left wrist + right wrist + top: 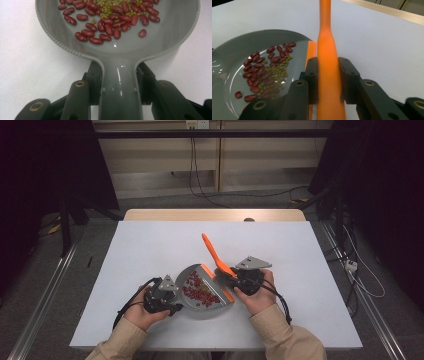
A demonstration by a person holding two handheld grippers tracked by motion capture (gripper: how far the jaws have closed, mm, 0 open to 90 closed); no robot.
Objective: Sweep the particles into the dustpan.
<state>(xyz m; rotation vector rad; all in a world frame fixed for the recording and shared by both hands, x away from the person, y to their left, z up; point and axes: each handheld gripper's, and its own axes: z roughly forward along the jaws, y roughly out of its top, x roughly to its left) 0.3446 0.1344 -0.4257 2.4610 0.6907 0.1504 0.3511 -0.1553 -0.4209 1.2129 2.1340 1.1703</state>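
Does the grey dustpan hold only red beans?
No: in the left gripper view the grey dustpan holds red beans and also small green beans among them.

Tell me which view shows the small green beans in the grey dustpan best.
The left gripper view: the small green beans lie close and sharp among the red kidney beans in the grey plastic dustpan. The right gripper view shows them blurrier; in the high view they are too small to tell.

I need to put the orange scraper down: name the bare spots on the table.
The white tabletop is bare left of the grey plastic dustpan, behind it, and right of the right gripper. It is crowded around the dustpan, between both hands.
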